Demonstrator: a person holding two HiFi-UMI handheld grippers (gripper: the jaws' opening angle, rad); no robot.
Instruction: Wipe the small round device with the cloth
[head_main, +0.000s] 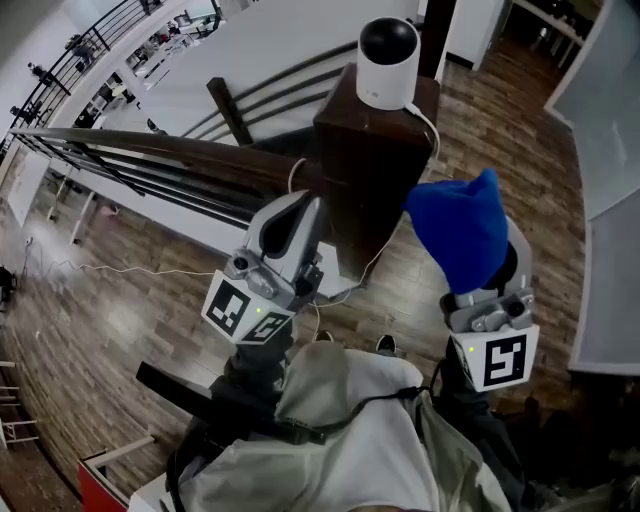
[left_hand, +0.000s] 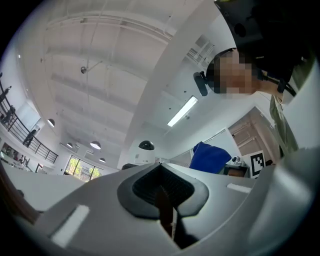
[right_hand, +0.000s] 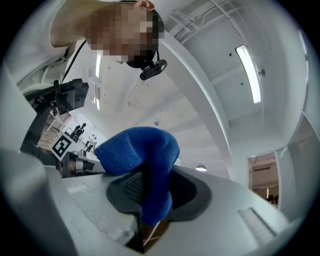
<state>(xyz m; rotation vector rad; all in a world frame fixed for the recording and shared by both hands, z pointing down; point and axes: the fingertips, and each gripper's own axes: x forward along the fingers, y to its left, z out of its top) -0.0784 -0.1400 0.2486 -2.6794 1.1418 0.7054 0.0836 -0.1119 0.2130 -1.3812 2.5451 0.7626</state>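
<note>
The small round device (head_main: 388, 62), white with a black dome, stands on top of a dark wooden post (head_main: 375, 160); the left gripper view shows the device (left_hand: 146, 150) far off. My right gripper (head_main: 482, 275) is shut on a blue cloth (head_main: 460, 228), which bunches up over its jaws below and right of the device. In the right gripper view the cloth (right_hand: 142, 162) is pinched between the pads of that gripper (right_hand: 150, 200). My left gripper (head_main: 296, 222) points up beside the post, shut and holding nothing; its jaws (left_hand: 163, 189) meet. The cloth (left_hand: 210, 157) also shows there.
A dark handrail (head_main: 150, 150) runs left from the post over a drop to a lower floor. A white cable (head_main: 432, 128) hangs from the device down the post. Wood flooring (head_main: 520, 130) lies around, with pale panels (head_main: 610, 160) at right.
</note>
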